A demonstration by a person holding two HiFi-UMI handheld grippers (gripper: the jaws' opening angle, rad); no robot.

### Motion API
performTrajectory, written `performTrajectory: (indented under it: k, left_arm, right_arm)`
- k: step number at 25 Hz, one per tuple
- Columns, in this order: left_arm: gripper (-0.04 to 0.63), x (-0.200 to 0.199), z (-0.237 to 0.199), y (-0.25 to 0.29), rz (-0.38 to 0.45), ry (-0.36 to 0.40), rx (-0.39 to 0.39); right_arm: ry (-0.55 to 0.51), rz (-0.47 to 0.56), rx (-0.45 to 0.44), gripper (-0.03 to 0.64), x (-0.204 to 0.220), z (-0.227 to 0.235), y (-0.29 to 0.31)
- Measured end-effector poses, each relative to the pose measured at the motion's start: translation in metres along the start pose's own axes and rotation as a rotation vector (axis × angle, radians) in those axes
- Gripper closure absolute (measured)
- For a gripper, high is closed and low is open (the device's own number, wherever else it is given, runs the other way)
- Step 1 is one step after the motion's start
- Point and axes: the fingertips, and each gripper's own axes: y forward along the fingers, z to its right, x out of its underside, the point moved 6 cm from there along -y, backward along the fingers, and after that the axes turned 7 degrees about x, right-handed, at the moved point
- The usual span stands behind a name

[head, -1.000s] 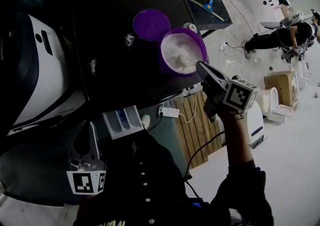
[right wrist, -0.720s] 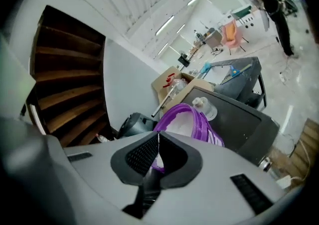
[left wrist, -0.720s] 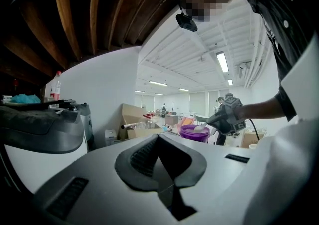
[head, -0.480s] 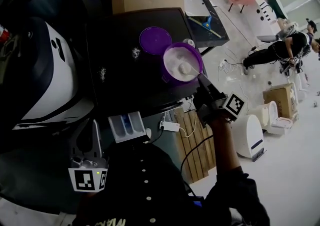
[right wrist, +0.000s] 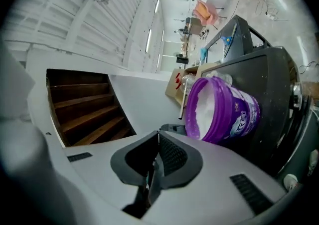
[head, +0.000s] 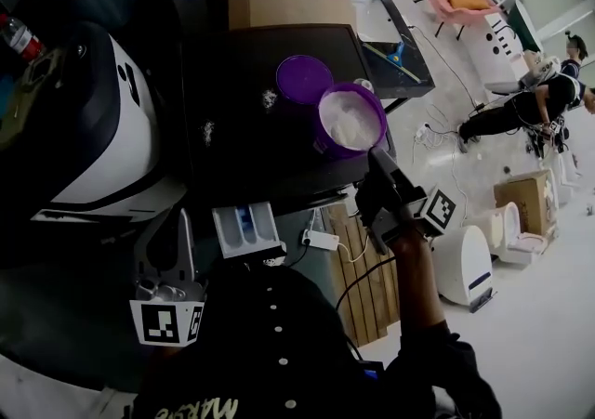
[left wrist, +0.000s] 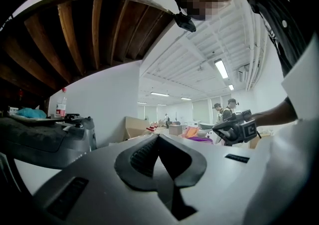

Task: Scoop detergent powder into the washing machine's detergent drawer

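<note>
My right gripper (head: 375, 157), mid-frame beside the purple tub (head: 323, 138), pinches what seems a thin scoop handle (right wrist: 151, 179). My left gripper (head: 183, 216), lower left, is closed and empty.

The person wears a dark shirt (head: 237, 333) with a row of small white buttons (head: 276, 328), pale lettering (head: 198, 408) low on the front, and a dark sleeve (head: 448, 361). The grey left gripper (head: 183, 222) and right gripper (head: 376, 156) each bear a black-and-white marker cube (head: 167, 322).

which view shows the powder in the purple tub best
The head view: it looks down into the purple tub, showing the powder across its mouth. The right gripper view shows the tub side-on, powder only along its inner wall. The left gripper view catches just a purple sliver.
</note>
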Motion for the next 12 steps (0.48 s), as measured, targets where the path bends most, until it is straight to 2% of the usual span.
performTrajectory:
  k: [6,12]
  left_arm:
    - [0.581,0.001,-0.009,-0.013,-0.004,0.001,-0.033]
    - [0.58,0.004,-0.013,-0.026,-0.013,-0.004,-0.059]
  right_arm:
    - [0.009,-0.178,-0.081,0.586,0.063,-0.024,0.012]
    - [0.014,-0.335,-0.041,0.585,0.124,-0.005,0.023]
